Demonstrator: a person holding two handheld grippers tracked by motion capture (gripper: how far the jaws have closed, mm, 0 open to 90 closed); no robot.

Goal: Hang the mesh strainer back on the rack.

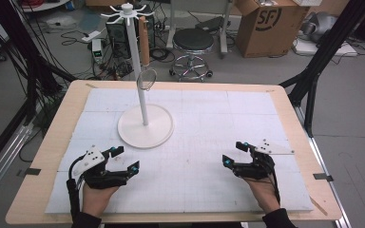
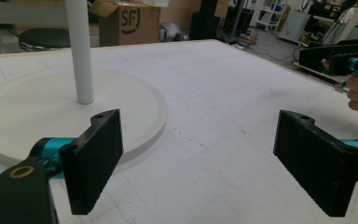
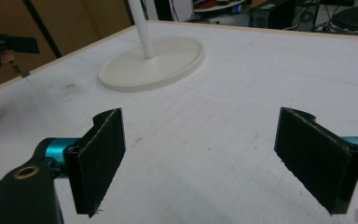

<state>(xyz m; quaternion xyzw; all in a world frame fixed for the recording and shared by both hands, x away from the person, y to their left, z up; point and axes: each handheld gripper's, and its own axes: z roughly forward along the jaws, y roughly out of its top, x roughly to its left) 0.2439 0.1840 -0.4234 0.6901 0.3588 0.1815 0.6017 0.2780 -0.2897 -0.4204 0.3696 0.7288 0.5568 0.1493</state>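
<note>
Two black two-jaw grippers rest low over the white gridded mat (image 1: 209,123) on our side of the tall white stand with the round disc base (image 1: 146,126), which we take as our landmark. We hold the left gripper (image 1: 124,159) just in front of the stand's base and a little to its left; its jaws stand spread wide with bare mat between them, gripping nothing. In the left gripper view the rim of the base lies just beyond the left pad (image 2: 95,163), near it but not touching.

We hold the right gripper (image 1: 234,153) well apart from the stand, in front of it and off to its right — its jaws are likewise spread wide and hold nothing. In the right gripper view the base sits far ahead, toward the left.

High on the stand, a small wire-mesh strainer with a brown wooden handle (image 1: 146,78) hangs from one of the white hooks at the top, its mesh bowl beside the pole — well above and behind both grippers.
</note>
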